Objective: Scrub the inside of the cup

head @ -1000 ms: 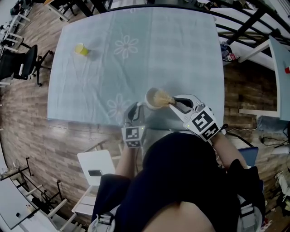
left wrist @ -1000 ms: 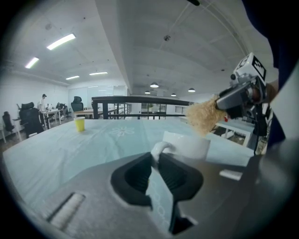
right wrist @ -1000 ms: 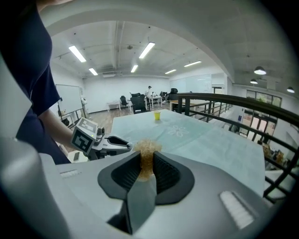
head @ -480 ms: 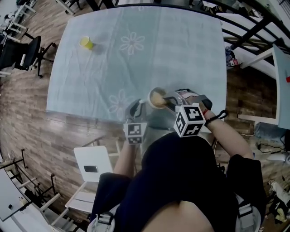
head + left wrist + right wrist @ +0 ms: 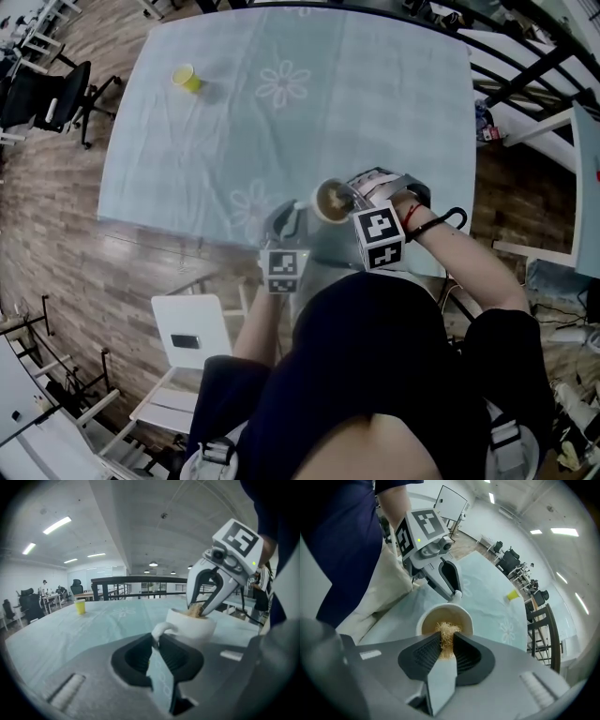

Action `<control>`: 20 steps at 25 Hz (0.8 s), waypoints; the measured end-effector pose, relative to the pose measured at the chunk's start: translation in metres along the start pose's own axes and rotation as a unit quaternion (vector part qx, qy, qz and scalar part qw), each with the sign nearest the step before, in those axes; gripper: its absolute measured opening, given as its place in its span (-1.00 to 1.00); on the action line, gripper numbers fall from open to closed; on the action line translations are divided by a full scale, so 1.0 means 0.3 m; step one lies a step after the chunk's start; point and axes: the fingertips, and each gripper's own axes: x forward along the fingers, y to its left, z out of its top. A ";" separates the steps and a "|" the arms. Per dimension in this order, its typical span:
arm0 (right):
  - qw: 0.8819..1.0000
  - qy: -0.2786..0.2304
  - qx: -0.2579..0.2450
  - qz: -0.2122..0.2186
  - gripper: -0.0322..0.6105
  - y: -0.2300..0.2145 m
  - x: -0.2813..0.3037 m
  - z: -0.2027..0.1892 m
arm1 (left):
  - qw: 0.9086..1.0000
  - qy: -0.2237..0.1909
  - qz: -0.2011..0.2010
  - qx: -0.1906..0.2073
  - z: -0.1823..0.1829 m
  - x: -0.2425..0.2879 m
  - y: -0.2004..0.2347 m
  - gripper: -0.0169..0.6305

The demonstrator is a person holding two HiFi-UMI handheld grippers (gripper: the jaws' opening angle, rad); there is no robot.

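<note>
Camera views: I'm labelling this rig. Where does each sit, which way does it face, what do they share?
Head view: person's head, steeply down on table, cup, left gripper, right gripper; forearms, torso show.
Left gripper view: on that gripper, level along jaws shut on the cup handle.
Right gripper view: on that gripper, down into the cup past its held scrubber.
Shared: the cup, all three.
</note>
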 end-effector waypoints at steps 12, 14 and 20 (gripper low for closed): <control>0.999 0.017 -0.013 0.030 -0.65 -0.013 0.031 -0.022 | 1.000 0.000 -0.003 -0.002 0.007 0.003 0.005 -0.81; 0.999 0.016 -0.008 0.037 -0.66 -0.003 0.030 -0.025 | 1.000 0.000 0.000 -0.005 0.006 0.007 0.006 -0.81; 0.998 0.006 0.011 0.060 -0.66 0.032 0.018 -0.017 | 1.000 0.002 0.012 -0.011 0.009 0.016 0.015 -0.81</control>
